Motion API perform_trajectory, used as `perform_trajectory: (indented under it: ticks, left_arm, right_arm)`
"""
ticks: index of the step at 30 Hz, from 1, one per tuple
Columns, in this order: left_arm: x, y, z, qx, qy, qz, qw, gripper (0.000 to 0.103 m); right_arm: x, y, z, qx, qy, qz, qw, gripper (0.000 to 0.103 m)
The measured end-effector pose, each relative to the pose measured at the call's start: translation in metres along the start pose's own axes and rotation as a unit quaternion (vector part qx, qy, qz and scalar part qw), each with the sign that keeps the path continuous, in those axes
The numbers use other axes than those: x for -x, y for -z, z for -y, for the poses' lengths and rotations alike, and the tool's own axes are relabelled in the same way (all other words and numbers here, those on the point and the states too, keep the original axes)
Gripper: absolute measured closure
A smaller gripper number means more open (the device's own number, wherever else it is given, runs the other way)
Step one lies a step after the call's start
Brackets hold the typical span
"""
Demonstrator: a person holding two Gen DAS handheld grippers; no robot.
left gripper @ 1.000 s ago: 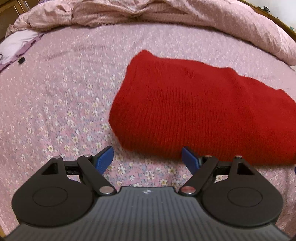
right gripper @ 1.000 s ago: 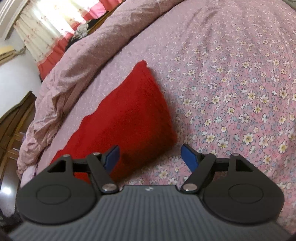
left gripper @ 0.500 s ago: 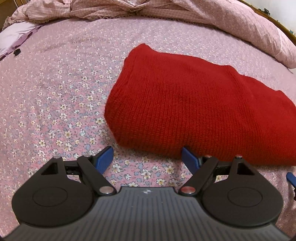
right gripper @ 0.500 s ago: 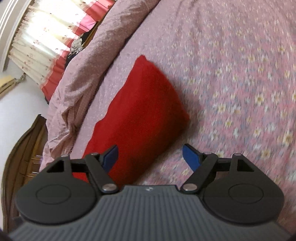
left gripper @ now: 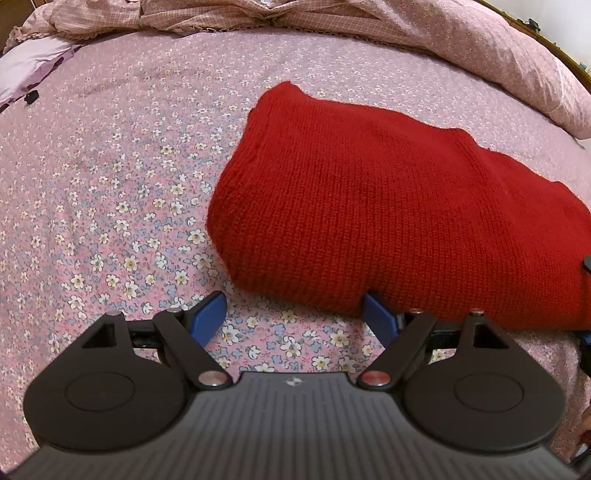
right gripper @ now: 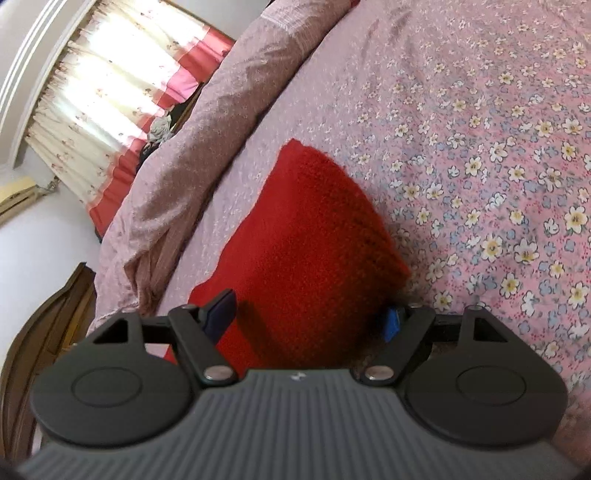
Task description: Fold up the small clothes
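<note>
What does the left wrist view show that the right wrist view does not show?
Only the left wrist view shows a pale purple cloth at the bed's far left edge, and the left hand-held gripper, open, just short of the sweater. Only the right wrist view shows a window curtain, dark wooden furniture, and the right hand-held gripper, open astride the sweater's edge. Both show the folded red sweater on the flowered bedsheet and the bunched pink quilt.

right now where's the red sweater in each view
Left wrist: red sweater lies centre to right, just ahead of the fingertips.
Right wrist: sweater lies centre, running in between the open jaws.
Shared landmark: the rumpled pink quilt beyond it.
</note>
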State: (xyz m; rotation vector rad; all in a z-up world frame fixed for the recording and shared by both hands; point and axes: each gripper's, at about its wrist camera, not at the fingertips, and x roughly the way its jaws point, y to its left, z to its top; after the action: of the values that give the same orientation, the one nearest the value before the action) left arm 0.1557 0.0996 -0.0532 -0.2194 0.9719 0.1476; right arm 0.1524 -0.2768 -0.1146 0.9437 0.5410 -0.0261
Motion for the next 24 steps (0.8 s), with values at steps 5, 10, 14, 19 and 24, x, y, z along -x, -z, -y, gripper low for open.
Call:
perform_trajectory:
  ticks: [5, 10, 14, 19, 24]
  left_arm:
    - [-0.001, 0.0, -0.001, 0.0, 0.0, -0.001, 1.0, 0.018]
    - [-0.002, 0.0, 0.001, -0.002, -0.004, -0.001, 1.0, 0.018]
    - [-0.002, -0.001, 0.001, -0.002, -0.004, -0.002, 1.0, 0.018]
    - [-0.002, -0.001, 0.001, -0.003, -0.005, -0.002, 1.0, 0.018]
    - [0.005, -0.002, -0.002, 0.0, -0.009, 0.004, 1.0, 0.018]
  right_arm:
    - [-0.006, -0.007, 0.0, -0.068, -0.002, 0.002, 0.998, 0.024]
    - [-0.009, -0.01, 0.001, -0.063, 0.012, 0.01, 0.998, 0.037]
    - [-0.011, -0.009, 0.011, -0.099, 0.002, 0.019, 0.995, 0.054]
    - [-0.015, -0.014, 0.025, -0.148, -0.019, 0.008, 0.989, 0.065]
    - [-0.018, -0.016, 0.019, -0.129, -0.019, 0.006, 0.991, 0.068]
